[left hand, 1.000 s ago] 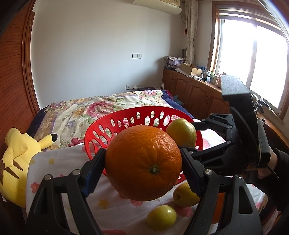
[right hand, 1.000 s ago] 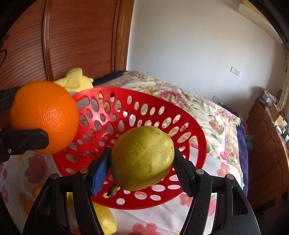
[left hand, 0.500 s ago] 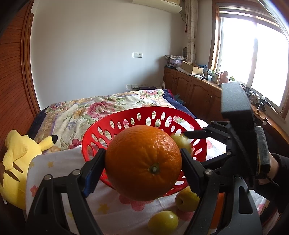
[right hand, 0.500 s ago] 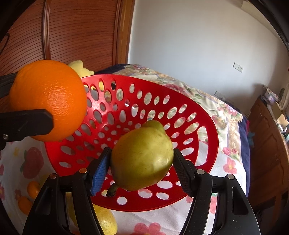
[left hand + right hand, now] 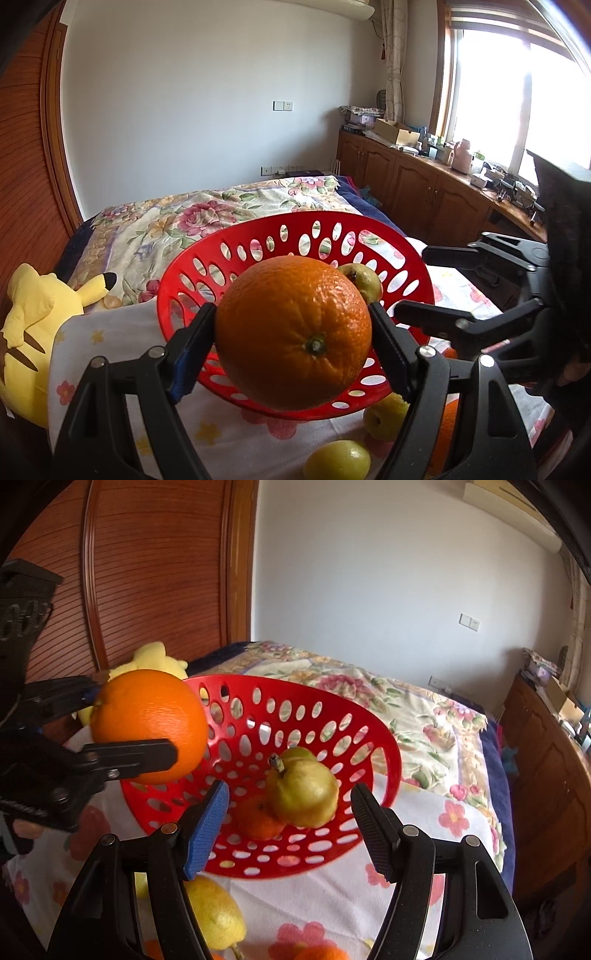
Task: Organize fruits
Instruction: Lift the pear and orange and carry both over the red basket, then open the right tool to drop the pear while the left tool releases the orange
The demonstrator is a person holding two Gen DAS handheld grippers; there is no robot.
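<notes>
Now my left gripper [image 5: 293, 334] pinches a big orange [image 5: 293, 334] between its two pads, the stem end turned toward my camera. In the right wrist view this orange [image 5: 149, 725] hangs over the left rim of the red basket [image 5: 386, 760], not inside it.

My right gripper [image 5: 290, 821] has its jaws spread wide and there is nothing between them. It points at the near side of the basket. Inside the basket a green-yellow pear [image 5: 303, 797] stands with the stalk upward, and a small orange fruit [image 5: 256, 819] lies touching it on the left. Behind the pear I see a bit of one more green fruit, but I cannot tell what it is.

The basket stands on a white cloth with flowers [image 5: 458, 823] that covers the bed, and behind it lies a floral blanket [image 5: 417, 709]. On the cloth at the near edge, in front of the basket, lies a yellow pear [image 5: 218, 915]. In the left wrist view there are two green-yellow fruits near that edge, one [image 5: 384, 415] just below the basket rim and one [image 5: 338, 459] closer to me, and some orange colour shows behind my right finger.

A yellow plush toy [image 5: 33, 332] lies at the left edge of the bed, by the wooden wall
</notes>
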